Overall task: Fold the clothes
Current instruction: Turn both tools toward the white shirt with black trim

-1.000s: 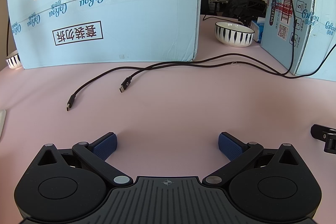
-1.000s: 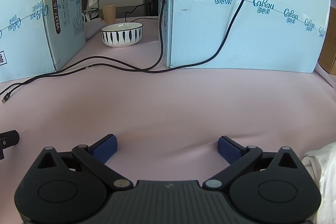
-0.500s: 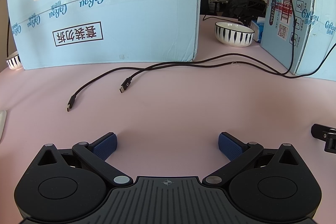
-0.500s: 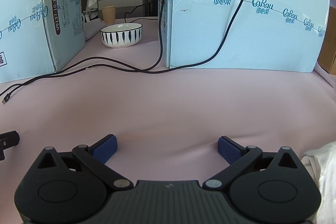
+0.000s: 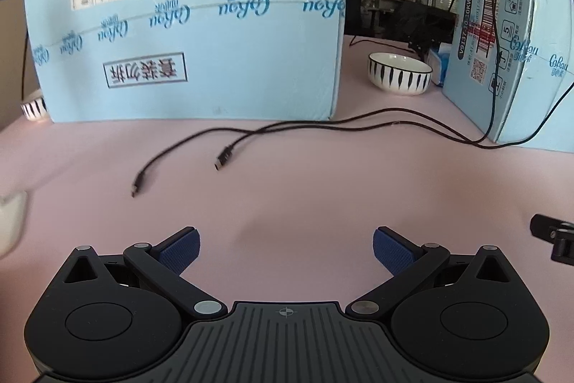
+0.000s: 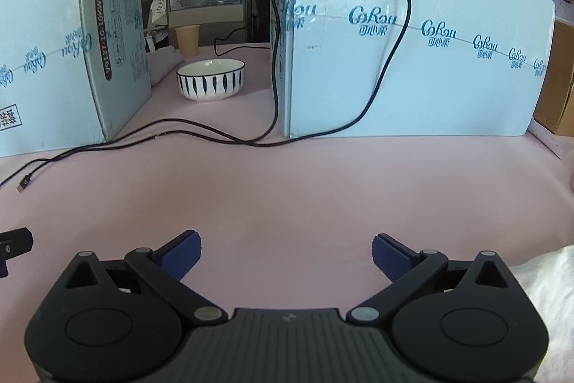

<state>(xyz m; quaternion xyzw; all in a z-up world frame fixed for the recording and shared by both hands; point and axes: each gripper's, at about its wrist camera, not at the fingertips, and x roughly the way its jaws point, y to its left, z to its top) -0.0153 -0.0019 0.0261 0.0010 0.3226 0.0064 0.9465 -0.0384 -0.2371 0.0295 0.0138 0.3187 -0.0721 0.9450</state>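
My left gripper [image 5: 285, 248] is open and empty over the pink table [image 5: 323, 182]. My right gripper [image 6: 286, 253] is open and empty too, low over the same table [image 6: 287, 182]. A white garment [image 6: 545, 282] lies at the lower right edge of the right wrist view, just right of the right gripper. A blurred white piece of cloth [image 5: 10, 218] shows at the far left edge of the left wrist view. The tip of the right gripper [image 5: 554, 234] shows at the right edge of the left wrist view.
Two large light-blue cartons [image 5: 193, 34] [image 6: 412, 60] stand at the back with a gap between them. A striped bowl [image 6: 211, 84] and a paper cup [image 6: 187, 39] sit in that gap. Black cables [image 5: 229, 146] lie on the table.
The left gripper has shifted a little, so the white cloth at the left edge shows more. The right view has barely changed.
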